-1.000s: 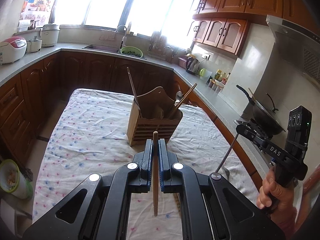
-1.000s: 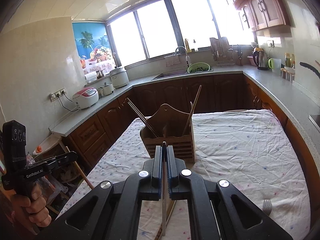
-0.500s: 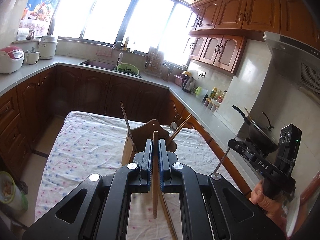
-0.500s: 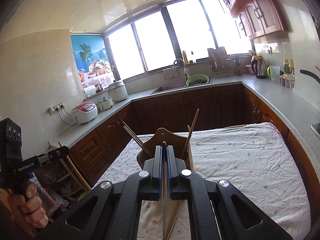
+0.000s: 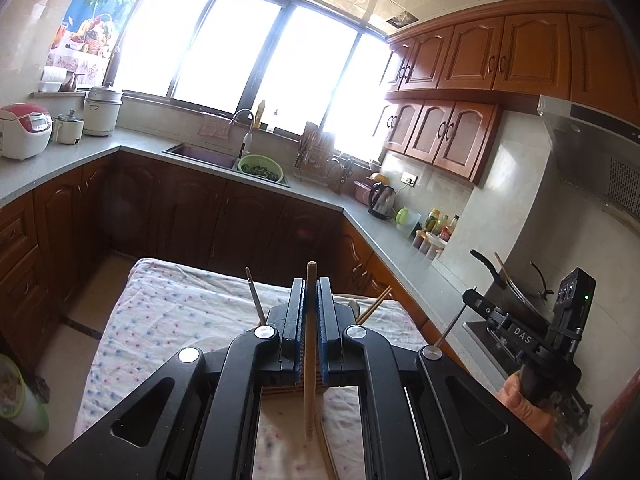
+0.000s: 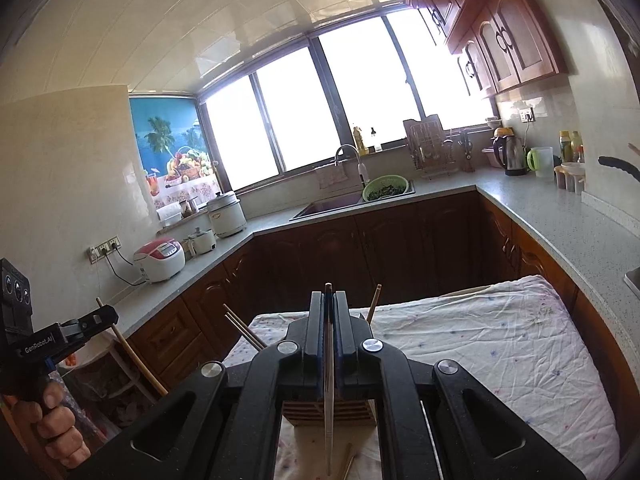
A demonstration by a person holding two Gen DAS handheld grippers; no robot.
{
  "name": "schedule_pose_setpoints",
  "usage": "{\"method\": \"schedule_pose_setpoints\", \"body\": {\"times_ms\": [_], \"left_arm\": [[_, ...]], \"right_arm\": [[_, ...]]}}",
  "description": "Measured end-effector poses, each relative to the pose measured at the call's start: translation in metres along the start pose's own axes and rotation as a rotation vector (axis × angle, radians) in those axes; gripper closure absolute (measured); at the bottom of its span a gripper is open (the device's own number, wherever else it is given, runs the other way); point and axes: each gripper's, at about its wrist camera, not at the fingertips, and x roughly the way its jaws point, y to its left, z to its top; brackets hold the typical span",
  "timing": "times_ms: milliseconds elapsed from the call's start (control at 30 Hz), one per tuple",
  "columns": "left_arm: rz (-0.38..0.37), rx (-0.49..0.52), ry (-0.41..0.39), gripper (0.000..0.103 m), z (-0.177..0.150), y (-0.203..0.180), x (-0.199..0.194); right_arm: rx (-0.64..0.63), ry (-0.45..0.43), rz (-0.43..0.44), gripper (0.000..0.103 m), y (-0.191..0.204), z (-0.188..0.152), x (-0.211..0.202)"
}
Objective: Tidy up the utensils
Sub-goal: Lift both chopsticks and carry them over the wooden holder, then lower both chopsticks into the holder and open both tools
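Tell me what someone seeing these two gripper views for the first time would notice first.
Filling the lower half of each view is a black two-finger gripper: the left gripper is shut on a light wooden chopstick, and the right gripper is shut on a thin metal-handled utensil. Just beyond them a slatted wooden utensil holder stands on the speckled white tablecloth. Behind, glaring bright windows span the far kitchen wall.

Both wrist fisheyes angled up along their fingers, sharing sink [image 5: 202,151] [image 6: 326,209] and window (opposite sides)
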Motion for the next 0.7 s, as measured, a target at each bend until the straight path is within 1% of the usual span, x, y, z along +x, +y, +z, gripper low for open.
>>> {"method": "schedule_pose_setpoints", "body": {"times_ms": [200, 367, 533, 700], "left_arm": [[0.004, -0.011, -0.04, 0.099, 0.015, 0.005, 0.009], [0.021, -0.03, -0.066, 0.099, 0.025, 0.009, 0.019], [0.029, -0.054, -0.094, 0.099, 0.031, 0.016, 0.03], [0.054, -0.079, -0.123, 0.099, 0.037, 0.024, 0.044]], "right_arm": [[0.009, -0.041, -0.013, 0.099, -0.007, 0.012, 0.013], [0.032, -0.069, -0.015, 0.099, -0.015, 0.02, 0.023], [0.045, -0.098, -0.023, 0.099, -0.02, 0.025, 0.032], [0.065, -0.142, -0.025, 0.099, -0.024, 0.031, 0.043]]}}
